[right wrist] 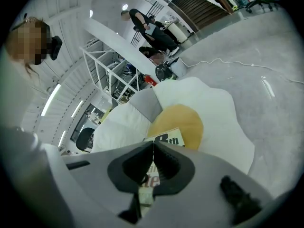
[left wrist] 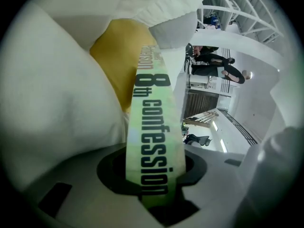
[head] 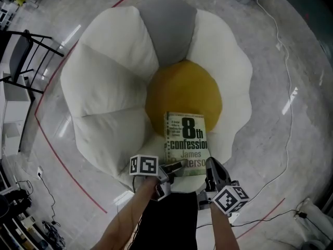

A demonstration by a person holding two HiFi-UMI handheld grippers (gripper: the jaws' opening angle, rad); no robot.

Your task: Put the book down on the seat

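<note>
The book [head: 186, 139], pale green with "8th confession" in black, lies face up over the near edge of the seat's yellow middle cushion [head: 182, 85]. The seat [head: 104, 82] is a big white petal-shaped beanbag on the floor. My left gripper [head: 174, 168] is shut on the book's near left corner. In the left gripper view, the spine [left wrist: 154, 122] runs up from between the jaws of the left gripper [left wrist: 154, 184]. My right gripper [head: 209, 165] is at the near right corner, jaws together. The right gripper [right wrist: 153, 148] shows its tips meeting, with the book [right wrist: 167, 139] just beyond.
A red line [head: 57, 155] curves on the grey floor around the seat's left side. A white cable [head: 287, 82] runs along the right. A black chair frame [head: 23, 56] and shelving stand at far left. People and racks [right wrist: 149, 30] show far off.
</note>
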